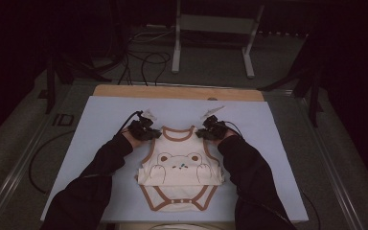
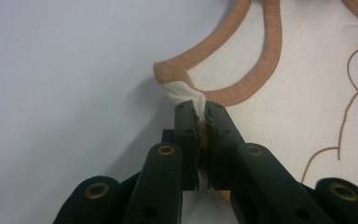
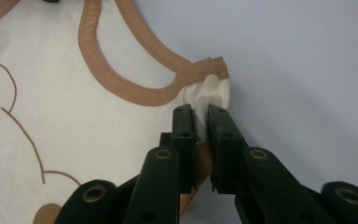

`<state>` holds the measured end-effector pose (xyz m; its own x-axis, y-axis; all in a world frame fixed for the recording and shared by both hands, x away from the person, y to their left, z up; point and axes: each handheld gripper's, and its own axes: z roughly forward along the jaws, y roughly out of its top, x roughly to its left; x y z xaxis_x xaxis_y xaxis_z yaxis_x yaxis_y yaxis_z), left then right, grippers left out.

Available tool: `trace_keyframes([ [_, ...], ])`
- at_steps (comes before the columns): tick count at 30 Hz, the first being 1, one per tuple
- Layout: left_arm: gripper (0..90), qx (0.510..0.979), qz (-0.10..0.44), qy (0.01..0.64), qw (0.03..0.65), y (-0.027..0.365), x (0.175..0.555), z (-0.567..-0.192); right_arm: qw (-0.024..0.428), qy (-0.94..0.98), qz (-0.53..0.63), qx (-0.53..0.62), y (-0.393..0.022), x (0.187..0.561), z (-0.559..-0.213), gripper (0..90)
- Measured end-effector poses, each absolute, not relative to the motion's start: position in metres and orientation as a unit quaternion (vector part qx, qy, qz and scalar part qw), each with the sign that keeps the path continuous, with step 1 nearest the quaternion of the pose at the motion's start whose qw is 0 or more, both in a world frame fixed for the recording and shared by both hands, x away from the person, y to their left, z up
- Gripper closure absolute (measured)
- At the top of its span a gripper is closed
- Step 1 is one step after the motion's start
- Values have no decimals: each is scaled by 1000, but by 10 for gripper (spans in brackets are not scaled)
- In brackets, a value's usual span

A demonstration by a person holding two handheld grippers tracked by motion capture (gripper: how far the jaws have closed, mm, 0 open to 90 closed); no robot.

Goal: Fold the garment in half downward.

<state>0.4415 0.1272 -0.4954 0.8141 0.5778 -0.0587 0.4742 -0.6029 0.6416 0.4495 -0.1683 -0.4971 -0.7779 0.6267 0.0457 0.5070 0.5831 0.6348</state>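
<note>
A cream baby bodysuit point(image 1: 179, 165) with brown trim and a bear print lies flat on the pale blue mat point(image 1: 100, 120), its lower part folded up. My left gripper point(image 1: 157, 134) is shut on the garment's left shoulder strap; in the left gripper view the jaws point(image 2: 200, 109) pinch bunched cream fabric point(image 2: 184, 91) beside the brown trim. At the other shoulder my right gripper point(image 1: 200, 134) is shut too, and in the right gripper view its jaws point(image 3: 202, 112) clamp a fold of cream cloth point(image 3: 209, 91) at the strap's end.
The mat lies on a wooden board point(image 1: 177, 92) on a grey table. Cables point(image 1: 143, 62) and a white stand point(image 1: 211, 38) sit beyond the far edge. Dark-sleeved forearms point(image 1: 249, 172) come in from below on both sides of the bodysuit.
</note>
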Motion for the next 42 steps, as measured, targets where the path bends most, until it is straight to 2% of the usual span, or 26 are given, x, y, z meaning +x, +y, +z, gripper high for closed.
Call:
trace_keyframes([
  [17, 853, 892, 83, 276, 347, 129, 432, -472, 95, 886, 337, 304, -173, 442, -478, 826],
  [42, 853, 877, 112, 247, 396, 139, 423, -418, 130, 875, 370, 282, -177, 435, -431, 826],
])
